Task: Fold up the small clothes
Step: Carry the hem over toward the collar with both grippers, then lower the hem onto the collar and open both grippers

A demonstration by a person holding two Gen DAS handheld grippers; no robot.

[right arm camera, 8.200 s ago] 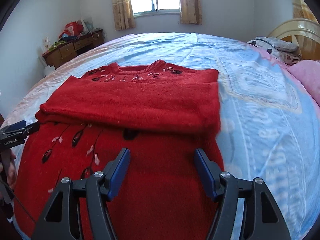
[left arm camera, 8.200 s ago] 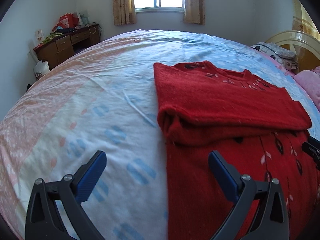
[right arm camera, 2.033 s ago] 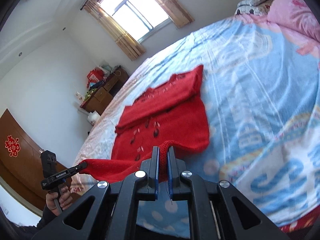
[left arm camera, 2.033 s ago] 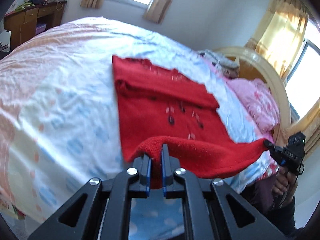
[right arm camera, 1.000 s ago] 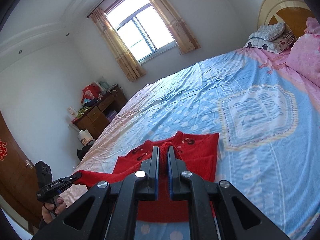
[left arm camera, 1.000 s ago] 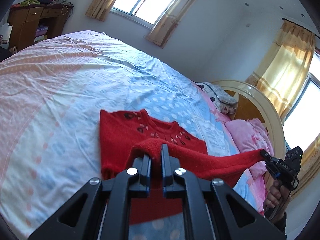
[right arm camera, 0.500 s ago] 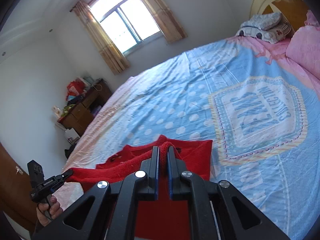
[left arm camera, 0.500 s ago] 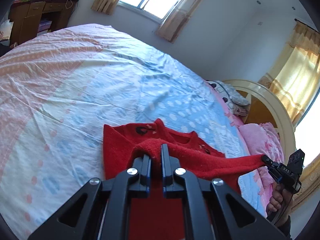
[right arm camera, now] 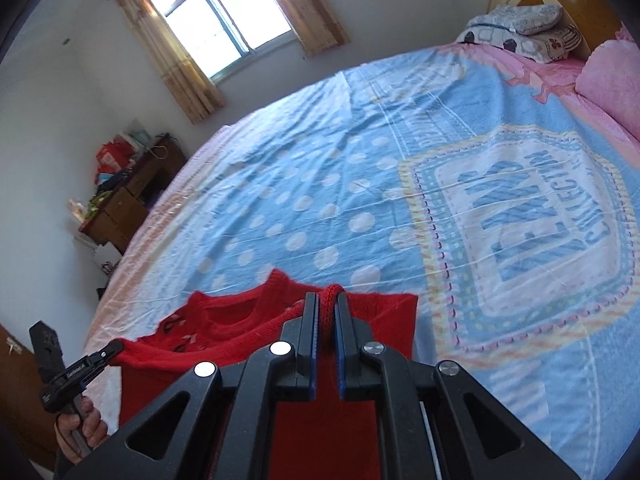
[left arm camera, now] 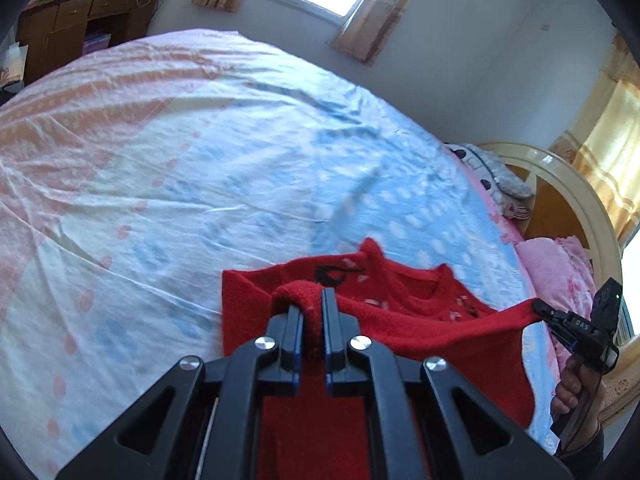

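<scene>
The red sweater (left arm camera: 420, 320) lies on the bed sheet (left arm camera: 200, 160), and its lower hem is held raised above the neckline end, stretched taut between the two grippers. One hem corner is pinched between the closed fingers of the left gripper (left arm camera: 311, 308), and the other corner is clamped in the same way by the right gripper (right arm camera: 327, 312), which is also seen at the far right of the left wrist view, held by a hand. Compared with two seconds ago, when the hem was lifted near the bed's front edge with the whole body of the garment laid out beyond it, the hem has been carried forward over the garment, so that only the collar and shoulder band are now seen past it. The bottom-to-top fold is therefore judged nearly complete; what remains is for the hem to be lowered level with the shoulders and released. A pink pillow (right arm camera: 612, 80) and a wooden desk (left arm camera: 80, 12) are seen well apart from the work.
</scene>
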